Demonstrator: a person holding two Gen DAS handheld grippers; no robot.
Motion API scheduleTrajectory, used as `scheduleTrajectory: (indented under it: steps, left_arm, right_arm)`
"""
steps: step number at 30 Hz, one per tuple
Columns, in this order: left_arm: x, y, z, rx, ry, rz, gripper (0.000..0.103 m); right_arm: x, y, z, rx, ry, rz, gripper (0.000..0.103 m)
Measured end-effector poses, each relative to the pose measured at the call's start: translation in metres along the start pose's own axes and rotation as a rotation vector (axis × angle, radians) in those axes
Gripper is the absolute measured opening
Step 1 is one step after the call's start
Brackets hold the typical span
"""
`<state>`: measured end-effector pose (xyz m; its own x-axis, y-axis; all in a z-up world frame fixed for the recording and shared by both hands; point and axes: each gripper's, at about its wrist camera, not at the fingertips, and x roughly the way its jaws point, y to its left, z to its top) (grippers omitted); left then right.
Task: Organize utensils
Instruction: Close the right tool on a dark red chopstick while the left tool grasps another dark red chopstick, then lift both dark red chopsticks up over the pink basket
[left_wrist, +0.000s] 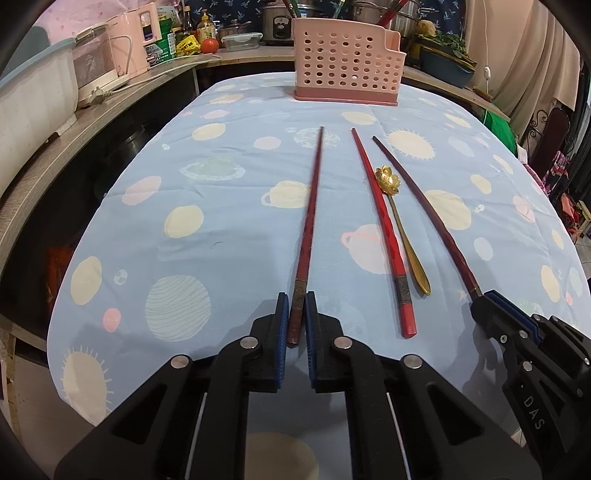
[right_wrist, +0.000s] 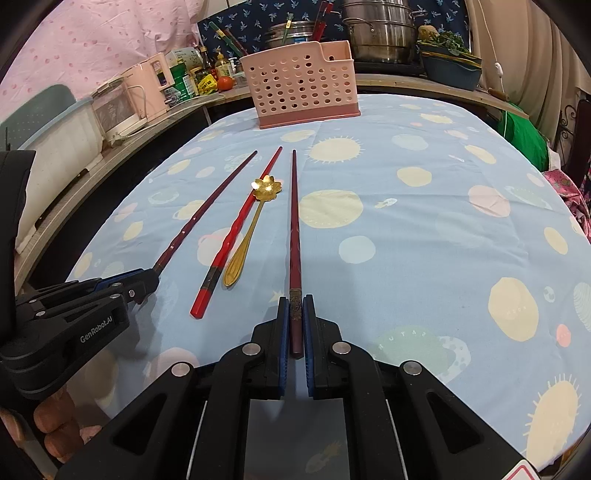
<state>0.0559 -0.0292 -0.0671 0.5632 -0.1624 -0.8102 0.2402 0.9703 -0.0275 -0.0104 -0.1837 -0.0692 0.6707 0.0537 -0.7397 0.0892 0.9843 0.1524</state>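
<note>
Three chopsticks and a gold flower spoon (left_wrist: 400, 225) lie on the blue planet-print tablecloth (left_wrist: 207, 221). My left gripper (left_wrist: 296, 301) is shut on the handle end of the left dark red chopstick (left_wrist: 314, 206). My right gripper (right_wrist: 296, 304) is shut on the handle end of the right dark chopstick (right_wrist: 294, 221), also in the left wrist view (left_wrist: 417, 206). Between them lie a bright red chopstick (left_wrist: 380, 229) and the spoon (right_wrist: 251, 229). A pink perforated utensil basket (left_wrist: 343, 62) stands at the table's far edge, also in the right wrist view (right_wrist: 303, 86).
A wooden counter (left_wrist: 110, 107) runs along the left and back with pink appliances (left_wrist: 125, 48), bottles, a tomato, and steel pots (right_wrist: 380, 33). A blue bowl of greens (right_wrist: 450, 66) sits at the back right. The table edge drops off on both sides.
</note>
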Motion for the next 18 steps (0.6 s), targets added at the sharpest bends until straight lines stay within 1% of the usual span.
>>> scheduleTrajectory:
  steps: [6,9,13,18]
  left_arm:
    - [-0.001,0.001,0.001,-0.007,0.009,-0.006,0.007]
    - [-0.003,0.002,0.002,-0.011,0.012,-0.011,0.007]
    - [-0.010,0.003,0.006,-0.019,0.003,-0.020,0.007]
    - [-0.026,0.008,0.017,-0.034,-0.028,-0.027,0.007]
  right_arm:
    - [-0.006,0.001,0.000,0.005,-0.011,0.006,0.007]
    - [-0.013,-0.001,0.004,0.013,-0.031,0.012,0.007]
    - [-0.027,-0.004,0.015,0.034,-0.073,0.023,0.007]
    - [-0.050,-0.014,0.032,0.074,-0.143,0.038,0.007]
